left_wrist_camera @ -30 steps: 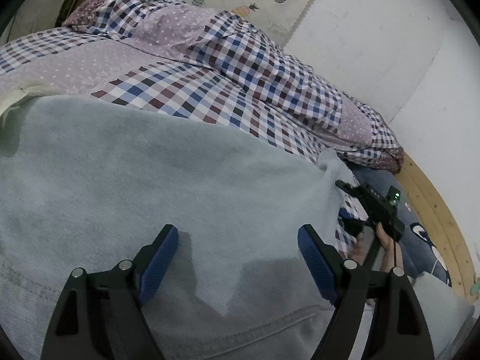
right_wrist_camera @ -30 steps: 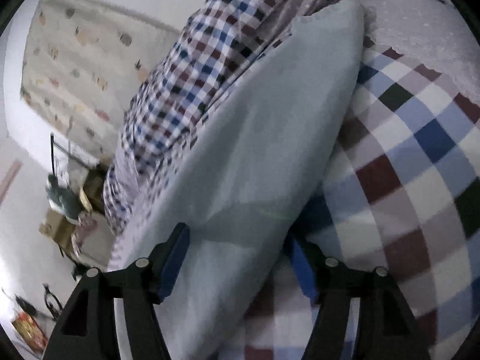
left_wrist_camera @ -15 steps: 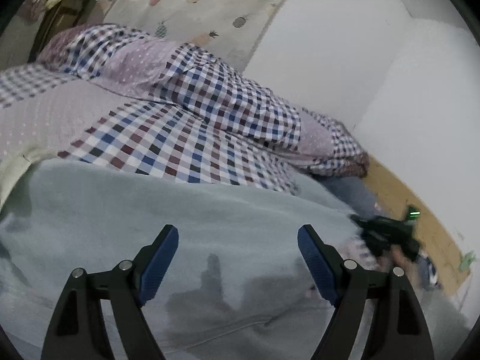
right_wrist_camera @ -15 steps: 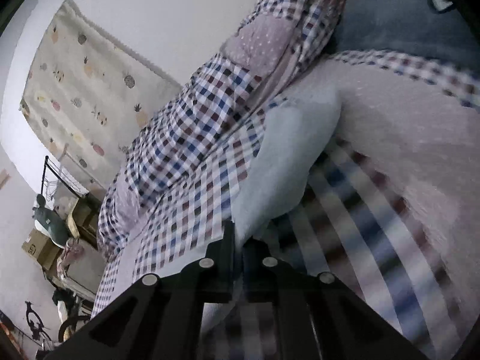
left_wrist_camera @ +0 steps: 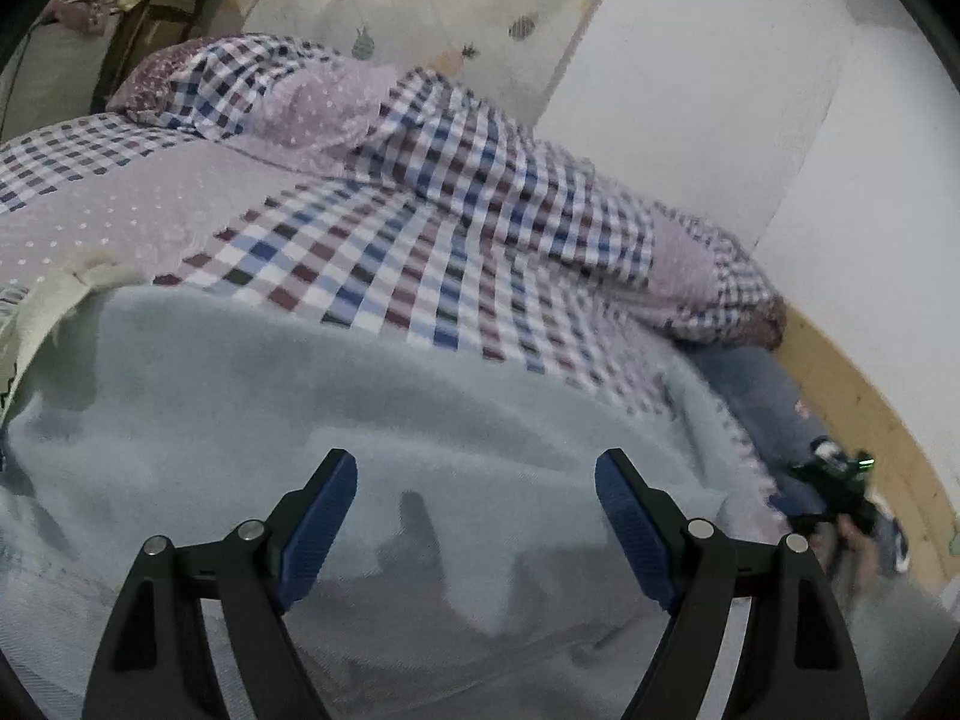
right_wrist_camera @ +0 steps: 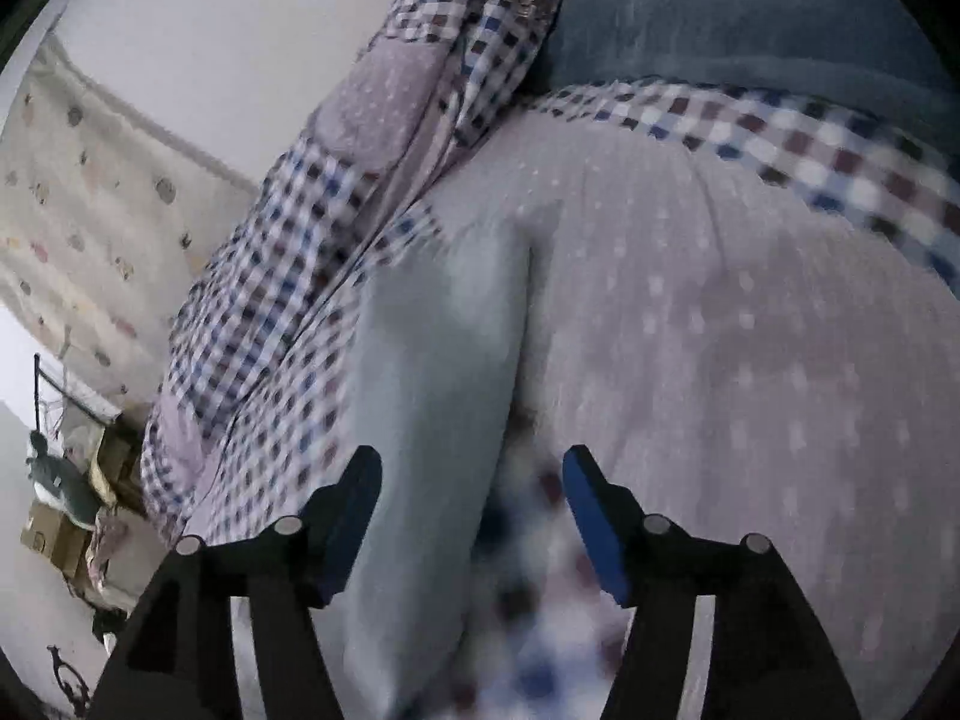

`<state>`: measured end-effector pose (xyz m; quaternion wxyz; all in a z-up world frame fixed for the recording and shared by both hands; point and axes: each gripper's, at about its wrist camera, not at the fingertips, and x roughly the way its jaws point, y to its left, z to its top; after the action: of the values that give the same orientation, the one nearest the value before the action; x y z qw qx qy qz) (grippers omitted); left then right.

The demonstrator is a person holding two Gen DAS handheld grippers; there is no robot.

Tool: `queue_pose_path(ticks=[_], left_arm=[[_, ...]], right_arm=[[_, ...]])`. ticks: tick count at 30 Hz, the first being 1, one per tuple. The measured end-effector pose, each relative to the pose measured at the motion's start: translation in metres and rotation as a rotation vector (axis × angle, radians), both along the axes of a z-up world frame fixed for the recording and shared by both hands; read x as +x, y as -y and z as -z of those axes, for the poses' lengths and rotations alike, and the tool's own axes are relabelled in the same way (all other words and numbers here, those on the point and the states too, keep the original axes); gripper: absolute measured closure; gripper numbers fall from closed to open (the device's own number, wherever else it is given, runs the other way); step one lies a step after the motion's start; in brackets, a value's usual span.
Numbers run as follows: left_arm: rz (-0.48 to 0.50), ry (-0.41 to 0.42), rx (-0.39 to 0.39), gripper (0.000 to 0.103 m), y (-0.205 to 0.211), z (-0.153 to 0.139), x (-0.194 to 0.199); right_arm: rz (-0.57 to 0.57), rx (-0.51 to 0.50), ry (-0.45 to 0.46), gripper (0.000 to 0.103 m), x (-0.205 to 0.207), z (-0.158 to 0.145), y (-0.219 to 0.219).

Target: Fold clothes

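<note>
While the pale blue garment (left_wrist_camera: 372,420) lies spread on the bed (left_wrist_camera: 384,252) with both your left tool (left_wrist_camera: 474,510) and right tool (right_wrist_camera: 474,510) apart and gripping nothing, you seem between folds, so next clamp an edge.

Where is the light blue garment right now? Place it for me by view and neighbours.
The light blue garment lies spread on the checked bedspread, filling the lower left wrist view under the open left gripper. In the right wrist view it runs between the open right gripper's fingers.

No readable text, labels, brands or numbers anywhere.
</note>
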<state>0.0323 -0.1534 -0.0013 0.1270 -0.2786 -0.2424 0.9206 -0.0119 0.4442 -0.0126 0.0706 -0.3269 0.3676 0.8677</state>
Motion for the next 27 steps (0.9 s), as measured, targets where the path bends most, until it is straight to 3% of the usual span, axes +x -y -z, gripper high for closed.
queue_pose_path(ticks=[3, 5, 9, 10, 11, 12, 14, 20, 22, 24, 27], left_arm=[[0.0, -0.063, 0.047, 0.018, 0.008, -0.012, 0.007], [0.006, -0.09, 0.036, 0.018, 0.011, -0.019, 0.01], [0.01, -0.065, -0.009, 0.018, 0.011, -0.016, 0.005], [0.011, -0.048, -0.011, 0.018, 0.01, -0.013, 0.002], [0.011, -0.028, -0.01, 0.018, 0.011, -0.01, -0.001], [0.012, -0.012, -0.012, 0.018, 0.01, -0.006, -0.004], [0.014, 0.014, -0.025, 0.018, 0.008, 0.0, -0.009], [0.005, 0.027, -0.056, 0.018, 0.006, 0.005, -0.009], [0.005, 0.025, -0.056, 0.018, 0.007, 0.005, -0.008], [0.006, 0.031, -0.068, 0.018, 0.007, 0.005, -0.008], [0.001, 0.042, -0.072, 0.018, 0.008, 0.008, -0.009]], right_arm=[[0.022, 0.009, 0.038, 0.035, -0.041, 0.013, -0.015], [0.002, 0.027, 0.042, 0.035, -0.062, 0.018, -0.019], [-0.079, 0.106, 0.066, 0.037, -0.1, 0.024, -0.009], [-0.094, 0.109, 0.079, 0.042, -0.108, 0.026, -0.006], [-0.094, 0.136, 0.091, 0.075, -0.113, 0.023, -0.003], [-0.095, 0.163, 0.104, 0.1, -0.117, 0.021, 0.001], [-0.081, 0.247, 0.08, 0.101, -0.115, 0.002, 0.007], [0.312, 0.421, -0.092, 0.1, -0.028, -0.097, -0.026], [0.367, 0.438, -0.017, 0.099, -0.015, -0.101, -0.039], [0.334, 0.447, 0.208, 0.098, -0.023, -0.076, -0.053], [0.302, 0.275, 0.351, 0.095, -0.012, -0.028, -0.085]])
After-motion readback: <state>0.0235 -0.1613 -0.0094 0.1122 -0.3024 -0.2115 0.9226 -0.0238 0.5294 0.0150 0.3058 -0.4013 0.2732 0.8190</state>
